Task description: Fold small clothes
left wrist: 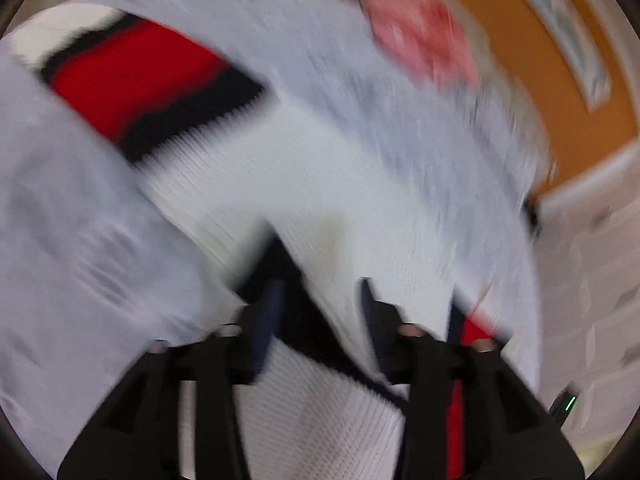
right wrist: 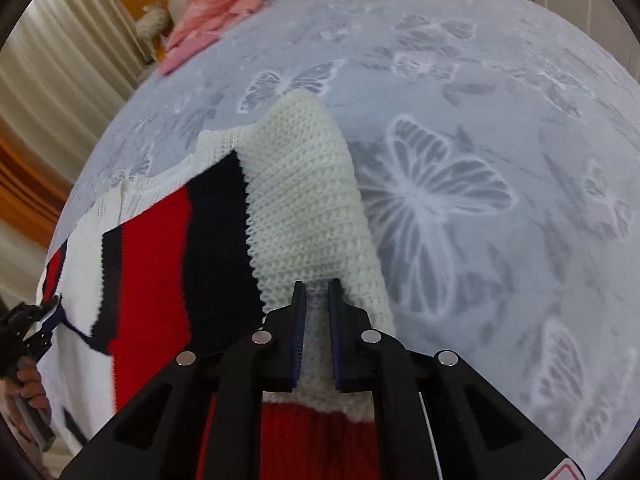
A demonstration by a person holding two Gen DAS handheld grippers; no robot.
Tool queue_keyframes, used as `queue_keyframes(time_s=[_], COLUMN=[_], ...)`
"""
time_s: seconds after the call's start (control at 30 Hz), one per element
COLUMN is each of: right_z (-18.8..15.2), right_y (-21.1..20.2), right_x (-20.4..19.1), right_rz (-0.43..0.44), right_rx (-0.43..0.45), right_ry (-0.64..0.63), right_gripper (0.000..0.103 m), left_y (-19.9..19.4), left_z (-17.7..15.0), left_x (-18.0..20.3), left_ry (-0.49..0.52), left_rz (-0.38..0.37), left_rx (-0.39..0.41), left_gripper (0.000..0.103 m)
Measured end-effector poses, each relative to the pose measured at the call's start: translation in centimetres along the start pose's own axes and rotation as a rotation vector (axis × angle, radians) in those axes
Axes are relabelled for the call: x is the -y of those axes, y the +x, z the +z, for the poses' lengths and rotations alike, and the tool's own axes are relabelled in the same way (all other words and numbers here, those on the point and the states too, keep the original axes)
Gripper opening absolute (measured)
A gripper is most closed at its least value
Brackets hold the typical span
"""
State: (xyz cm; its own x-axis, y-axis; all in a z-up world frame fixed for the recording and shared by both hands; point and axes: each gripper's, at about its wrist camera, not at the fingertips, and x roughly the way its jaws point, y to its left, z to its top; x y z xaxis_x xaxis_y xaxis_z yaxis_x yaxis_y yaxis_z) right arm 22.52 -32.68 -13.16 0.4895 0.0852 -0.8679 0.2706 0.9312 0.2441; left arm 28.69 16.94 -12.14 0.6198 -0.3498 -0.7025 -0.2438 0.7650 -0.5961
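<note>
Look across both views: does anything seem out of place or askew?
Only the pink garment, lying crumpled at the bed's far edge, apart from the striped knit sweater being folded. The left view is motion-blurred.

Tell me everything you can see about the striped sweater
The sweater is a chunky cream knit with red bands edged in navy. It lies partly spread on the butterfly-print bedspread, one cream section folded over the stripes. The right gripper is shut on a cream fold. The left gripper meets its far edge; that view is too blurred to tell if it is shut.
</note>
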Motion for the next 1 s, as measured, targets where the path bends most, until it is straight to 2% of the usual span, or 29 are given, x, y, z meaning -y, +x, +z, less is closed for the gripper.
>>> queue_keyframes(time_s=[0.03,0.1,0.2,0.3,0.37,0.4,0.43,0.47,0.5,0.53,0.57,0.63,0.67,0.7,0.73,0.77,0.8,0.87,0.93,0.97,1.0], right_z=[-0.4,-1.8,-4.2,-6.4,-7.5,-8.2,-8.9,-9.4,-9.9,-10.0,-10.4,-10.5,-10.4,-10.2,-9.9,-9.8,-9.7,-9.4,-9.3,-9.2,-9.2], right_y=[-1.0,-3.8,-6.3,-6.9,-6.4,-6.3,-5.9,-5.5,-5.2,-5.1,-5.2,-5.6,-5.9,-6.1,-6.2,-6.4,-6.7,-7.3,-7.9,-8.0,-8.0], right_x=[-0.6,-2.1,-2.9,-2.6,-2.7,-2.7,-2.9,-3.2,-3.3,-3.5,-3.7,-3.7,-3.7,-3.6,-3.4,-3.3,-3.1,-2.8,-2.3,-2.1,-1.6], right_rz=[-0.017,-0.045,-0.011,0.02,0.031,0.031,0.031,0.032,0.032,0.034,0.039,0.043,0.048,0.056,0.058,0.059,0.062,0.072,0.076,0.074,0.076], right_rx=[0.018,0.063,0.078,0.048,0.024,0.011,-0.01,-0.028,-0.047,-0.055,-0.058,-0.045,-0.033,-0.02,-0.013,-0.007,0.001,0.019,0.039,0.042,0.038], right_ry=[-0.027,-0.108,-0.122,-0.078,-0.05,-0.042,-0.036,-0.031,-0.025,-0.023,-0.021,-0.022,-0.02,-0.015,-0.01,-0.003,0.01,0.03,0.039,0.04,0.042], right_gripper=[0.017,0.024,0.04,0.041,0.041,0.041,0.041,0.041,0.041,0.041,0.041,0.041,0.041,0.041,0.041,0.042,0.042,0.042,0.045,0.049,0.049], left_y=[-1.8,-4.0,-5.3,-5.3,-5.2,-5.0,-4.5,-3.9,-3.1,-3.3,-4.1,-5.2,-5.8,-6.4,-6.6,-6.8,-6.7,-5.8,-3.4,-1.7,0.1], left_z=[1.7,5.4,10.5,13.5,14.8,15.3,16.0,16.6,17.4,17.4,17.6,18.1,17.5,16.5,15.3,13.7,11.0,6.5,1.5,-1.2,-3.4], left_x=[-2.3,-7.2,-14.5,-18.9,-20.2,-20.1,-19.5,-19.0,-18.1,-16.6,-13.9,-7.9,-3.2,1.3,4.6,8.0,12.1,16.9,19.9,20.8,21.1], left_ry=[-0.074,-0.231,-0.451,-0.556,-0.583,-0.578,-0.548,-0.512,-0.481,-0.464,-0.408,-0.211,-0.067,0.058,0.136,0.2,0.261,0.328,0.349,0.354,0.352], left_rz=[0.009,0.072,0.188,0.274,0.294,0.319,0.359,0.359,0.334,0.312,0.276,0.232,0.189,0.126,0.07,0.002,-0.097,-0.215,-0.277,-0.286,-0.279], left_rx=[0.073,0.18,0.257,0.287,0.328,0.331,0.32,0.296,0.248,0.263,0.318,0.359,0.37,0.374,0.366,0.346,0.304,0.222,0.122,0.06,-0.005], left_gripper=[0.071,0.076,0.077,0.076,0.076,0.073,0.048,0.026,0.008,0.007,0.007,0.007,0.007,0.007,0.007,0.007,0.007,0.008,0.015,0.025,0.061])
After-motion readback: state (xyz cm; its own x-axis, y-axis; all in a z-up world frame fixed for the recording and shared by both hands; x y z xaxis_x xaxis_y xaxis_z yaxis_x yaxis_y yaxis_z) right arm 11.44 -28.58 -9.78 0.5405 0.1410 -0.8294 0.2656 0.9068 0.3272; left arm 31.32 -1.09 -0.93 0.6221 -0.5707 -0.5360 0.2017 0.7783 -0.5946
